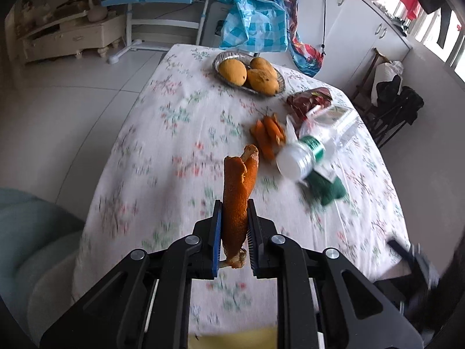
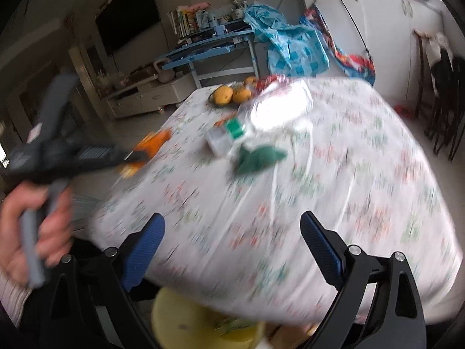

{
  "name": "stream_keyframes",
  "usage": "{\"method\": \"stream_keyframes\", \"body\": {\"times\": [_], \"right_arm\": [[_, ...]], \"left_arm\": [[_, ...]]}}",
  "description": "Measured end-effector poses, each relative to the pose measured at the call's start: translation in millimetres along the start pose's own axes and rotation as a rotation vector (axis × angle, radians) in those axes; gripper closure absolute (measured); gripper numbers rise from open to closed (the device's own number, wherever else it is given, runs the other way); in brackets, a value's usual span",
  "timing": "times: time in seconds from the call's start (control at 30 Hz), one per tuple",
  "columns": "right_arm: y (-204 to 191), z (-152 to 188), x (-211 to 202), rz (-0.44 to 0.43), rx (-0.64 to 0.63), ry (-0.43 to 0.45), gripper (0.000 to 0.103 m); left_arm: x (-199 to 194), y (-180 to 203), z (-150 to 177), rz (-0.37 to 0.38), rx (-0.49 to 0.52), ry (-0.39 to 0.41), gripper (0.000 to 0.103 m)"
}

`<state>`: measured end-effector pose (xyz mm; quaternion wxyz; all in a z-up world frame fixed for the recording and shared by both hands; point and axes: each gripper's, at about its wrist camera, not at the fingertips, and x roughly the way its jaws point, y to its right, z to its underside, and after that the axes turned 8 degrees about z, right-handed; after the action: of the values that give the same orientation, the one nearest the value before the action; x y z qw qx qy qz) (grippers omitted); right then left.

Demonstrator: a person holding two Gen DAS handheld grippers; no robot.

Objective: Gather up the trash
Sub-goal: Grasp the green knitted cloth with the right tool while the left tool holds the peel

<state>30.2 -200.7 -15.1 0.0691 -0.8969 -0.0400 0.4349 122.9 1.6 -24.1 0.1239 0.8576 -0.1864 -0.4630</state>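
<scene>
The bench (image 1: 180, 133), a large table under a white cloth printed with small red and green flowers, still carries most of what has to be cleared, so by my reading the job is at an early stage. Below its near edge, a pale yellow round bin (image 2: 186, 322) shows at the bottom of the right wrist view; it looks like the place for the rubbish, and something lies in it, too blurred to name. On the cloth sit a silver foil dish of three yellow mangoes (image 1: 250, 72), which I take to be food and not litter, then a clear plastic water bottle with a green label (image 1: 302, 157) lying on its side, a crumpled green wrapper (image 1: 328, 187) just beside it, clear plastic bags (image 1: 334, 122), a dark red packet (image 1: 311, 100) and a small heap of orange peel strips (image 1: 267, 136). All of these are left to gather. One piece is in hand: the left gripper (image 1: 234, 232), held by a person's hand (image 2: 37, 232), pinches a long curled strip of orange peel (image 1: 238, 186) between its blue pads, lifted clear of the cloth near the front edge. The right gripper (image 2: 232, 250) hangs spread wide and empty over the near edge, above the bin.
</scene>
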Motion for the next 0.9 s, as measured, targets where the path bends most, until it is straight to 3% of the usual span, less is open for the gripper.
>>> {"method": "stream_keyframes", "body": {"times": [0.3,0.53,0.63,0.73,0.9], "right_arm": [[0,-52,72,0.114,-0.145,-0.027,0.016],[8,-58,104,0.136,-0.151,-0.109,0.036],[8,-55,104,0.108,-0.148,-0.115,0.05],[2,-52,101,0.103,-0.169,-0.116,0.058],[4,-46,93,0.074,-0.138,-0.128,0.061]], "left_arm": [[-5,-3,7,-0.018,-0.003,0.03,0.087],[-7,6,5,-0.026,0.037,0.049,0.087],[-8,6,5,-0.02,0.038,0.053,0.087],[-9,5,6,-0.018,0.036,0.056,0.087],[-10,4,6,-0.023,0.033,0.059,0.087]]}}
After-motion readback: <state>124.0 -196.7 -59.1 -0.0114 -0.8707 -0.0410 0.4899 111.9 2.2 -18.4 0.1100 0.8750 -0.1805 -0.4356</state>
